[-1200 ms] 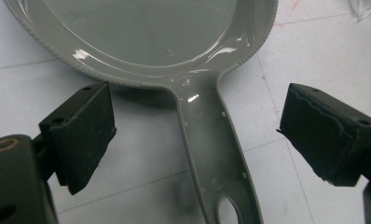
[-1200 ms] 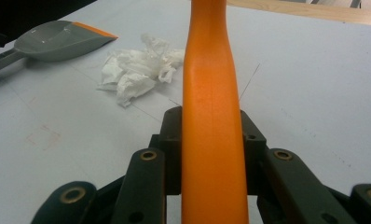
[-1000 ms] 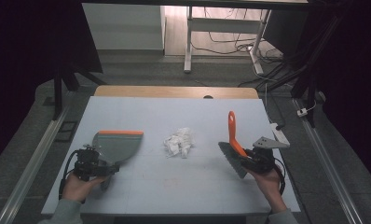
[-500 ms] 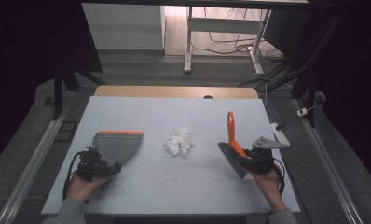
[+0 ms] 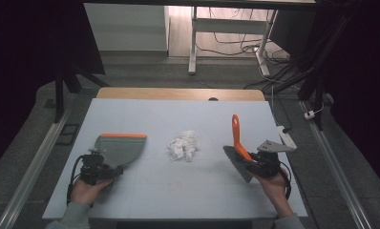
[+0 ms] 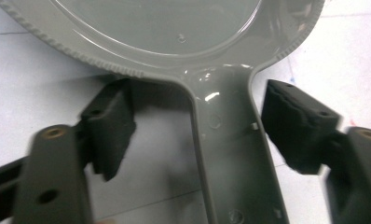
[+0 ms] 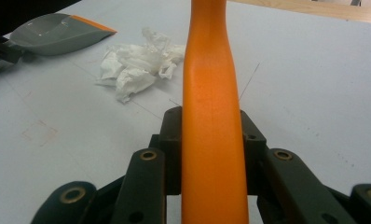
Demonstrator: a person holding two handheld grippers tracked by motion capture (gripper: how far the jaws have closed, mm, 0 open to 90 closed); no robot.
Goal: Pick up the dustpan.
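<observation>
Grey dustpan (image 5: 117,149): it lies flat on the pale surface (image 5: 178,191) at the left, its orange lip turned to the far side and its handle pointing to the person.
Left hand-held gripper (image 5: 96,168): in the left gripper view its jaws stand wide apart, one on each side of the dustpan handle (image 6: 230,154), and neither pad touches it; the handle lies nearer to the right pad.
Change at the left: compared with one second ago, this hand-held gripper has moved a little toward the handle end, and the dustpan itself has not moved. I judge that the grasp is being prepared but is not yet made.
White crumpled paper (image 5: 183,145): a small heap in the middle of the surface, apart from both tools, between dustpan and brush.
Orange brush (image 5: 237,143): its handle rises up and away from the person, and the dark bristles rest low, near the surface.
Right hand-held gripper (image 5: 259,164): closed firmly on the brush handle (image 7: 213,116), which sits between the two pads; its place is the same as before.
Meaning: the paper is probably to be swept into the dustpan; the brush is ready, and the dustpan must first be gripped.
</observation>
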